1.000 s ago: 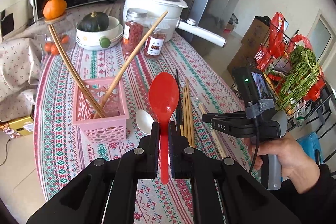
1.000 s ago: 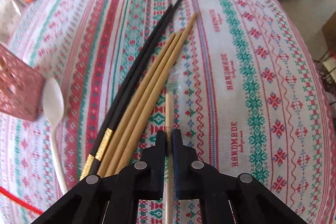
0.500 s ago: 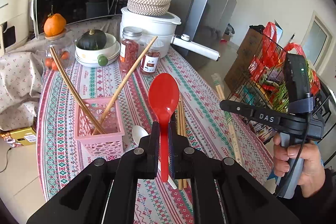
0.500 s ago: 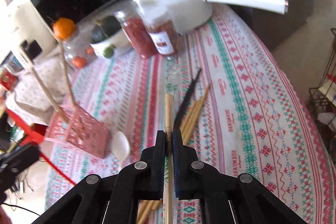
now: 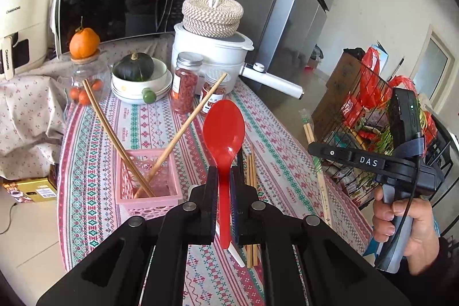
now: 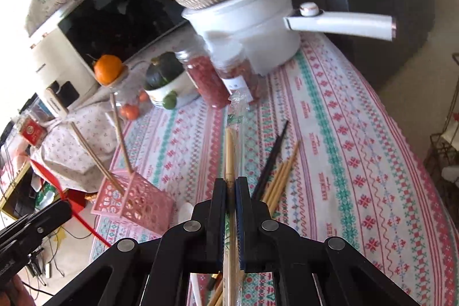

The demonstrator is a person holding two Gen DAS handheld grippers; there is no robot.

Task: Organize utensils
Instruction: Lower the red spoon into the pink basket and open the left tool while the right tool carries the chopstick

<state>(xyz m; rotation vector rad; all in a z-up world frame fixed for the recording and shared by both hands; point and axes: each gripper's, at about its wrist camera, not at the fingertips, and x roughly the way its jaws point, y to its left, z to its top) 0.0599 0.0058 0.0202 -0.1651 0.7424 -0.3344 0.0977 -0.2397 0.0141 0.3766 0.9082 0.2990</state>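
My left gripper point(image 5: 223, 172) is shut on the handle of a red spoon point(image 5: 224, 131), held above the table just right of a pink basket point(image 5: 149, 179). Two bamboo chopsticks point(image 5: 114, 139) lean in the basket. My right gripper point(image 6: 231, 182) is shut on a plastic-wrapped pair of bamboo chopsticks point(image 6: 230, 151), lifted off the tablecloth; the left wrist view shows this right gripper point(image 5: 315, 148) with its wrapped pair point(image 5: 320, 179). Loose black chopsticks point(image 6: 272, 159), bamboo chopsticks point(image 6: 282, 177) and a white spoon point(image 6: 186, 211) lie on the cloth beside the pink basket point(image 6: 134, 200).
At the back of the table stand a white pot point(image 5: 212, 53) with a long handle point(image 6: 341, 25), two jars point(image 5: 185, 82), a bowl with a squash point(image 5: 137, 76) and a microwave point(image 5: 120, 2). A wire rack of groceries point(image 5: 370, 111) stands beyond the table's right edge.
The right gripper has lifted the wrapped chopsticks off the cloth and tilted upward, so the pot and microwave come into its view. The left gripper rose slightly with the red spoon.
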